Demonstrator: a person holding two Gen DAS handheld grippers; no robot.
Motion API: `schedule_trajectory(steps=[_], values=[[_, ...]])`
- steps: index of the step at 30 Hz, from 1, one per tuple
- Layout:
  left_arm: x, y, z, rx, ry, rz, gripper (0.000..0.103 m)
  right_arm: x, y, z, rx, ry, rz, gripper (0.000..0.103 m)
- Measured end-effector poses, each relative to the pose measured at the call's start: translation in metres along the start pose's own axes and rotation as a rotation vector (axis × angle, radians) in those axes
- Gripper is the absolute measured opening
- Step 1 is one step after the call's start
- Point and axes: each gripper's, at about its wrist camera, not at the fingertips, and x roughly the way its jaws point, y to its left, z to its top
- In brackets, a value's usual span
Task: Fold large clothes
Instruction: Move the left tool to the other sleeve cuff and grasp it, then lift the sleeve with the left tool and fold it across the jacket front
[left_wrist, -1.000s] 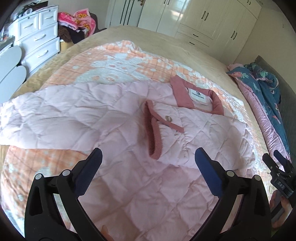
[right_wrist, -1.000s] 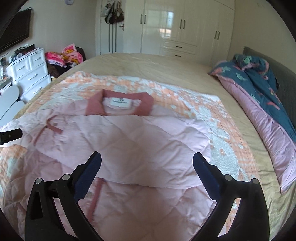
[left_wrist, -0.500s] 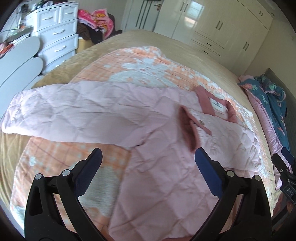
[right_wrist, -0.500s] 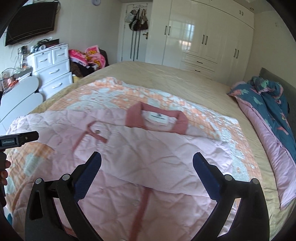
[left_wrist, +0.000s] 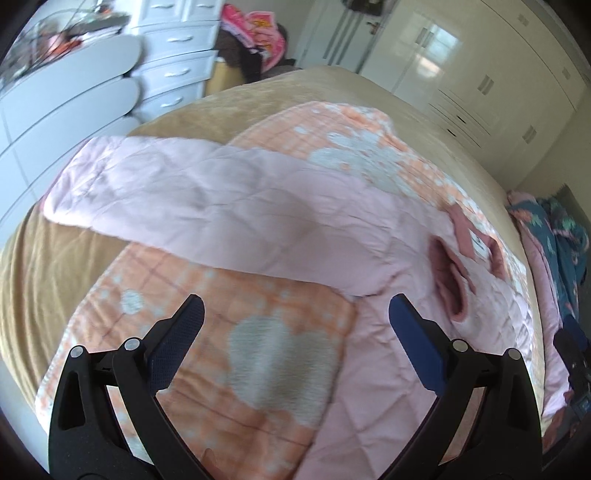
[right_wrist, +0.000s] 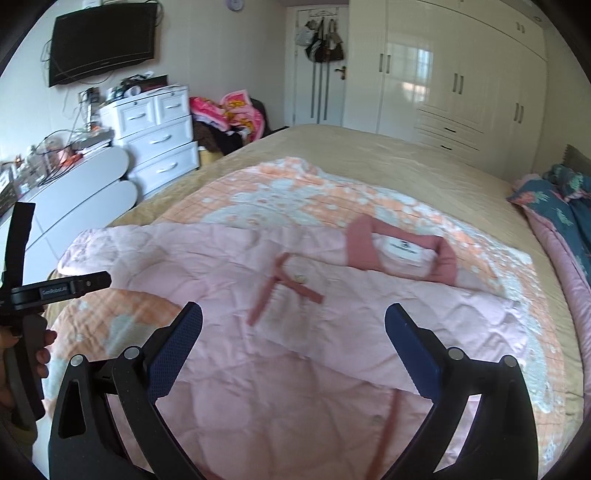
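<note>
A pale pink quilted jacket (right_wrist: 295, 325) lies flat on the bed, its darker pink collar (right_wrist: 402, 251) pointing away from me. One sleeve is folded across the chest, with its ribbed cuff (left_wrist: 452, 280) near the collar. The other sleeve (left_wrist: 184, 192) stretches out to the left over the bedspread. My left gripper (left_wrist: 295, 314) hovers open above the blanket just below that outstretched sleeve, holding nothing. My right gripper (right_wrist: 293, 321) hangs open over the jacket's body, also empty. The left tool (right_wrist: 55, 291) and the hand holding it show at the left edge of the right wrist view.
An orange and white blanket (right_wrist: 295, 192) lies under the jacket on a tan bedspread (right_wrist: 369, 147). White drawers (right_wrist: 155, 136) and a clothes pile (right_wrist: 229, 110) stand left of the bed. Dark blue bedding (right_wrist: 565, 199) lies along the right side, with wardrobes (right_wrist: 461, 74) behind.
My left gripper has swung left, from over the folded sleeve and collar to the outstretched sleeve. The right gripper has risen and pulled back, showing more of the room.
</note>
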Motion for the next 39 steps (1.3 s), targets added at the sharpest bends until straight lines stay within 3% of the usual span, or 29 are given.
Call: schedule_trajectory(steps=[16,25,34,35,37,39], values=[[0.022,0.092,0.012,-0.198,-0.015,0.082,0.094,0.039,0.082,0.003,-0.080,0.046,0.105,0.099],[0.049,0.145,0.027,-0.344,-0.029,0.101,0.094,0.057,0.091,-0.004,-0.080,0.074,0.117,0.099],[0.071,0.181,0.051,-0.487,-0.088,0.074,0.093,0.062,0.067,-0.009,-0.043,0.094,0.098,0.099],[0.073,0.184,0.054,-0.502,-0.093,0.077,0.088,0.062,0.064,-0.009,-0.037,0.093,0.093,0.099],[0.072,0.185,0.062,-0.501,-0.095,0.120,0.065,0.059,0.054,-0.009,-0.021,0.088,0.083,0.099],[0.064,0.179,0.070,-0.474,-0.135,0.150,0.029,0.055,0.043,-0.011,0.005,0.080,0.077,0.099]])
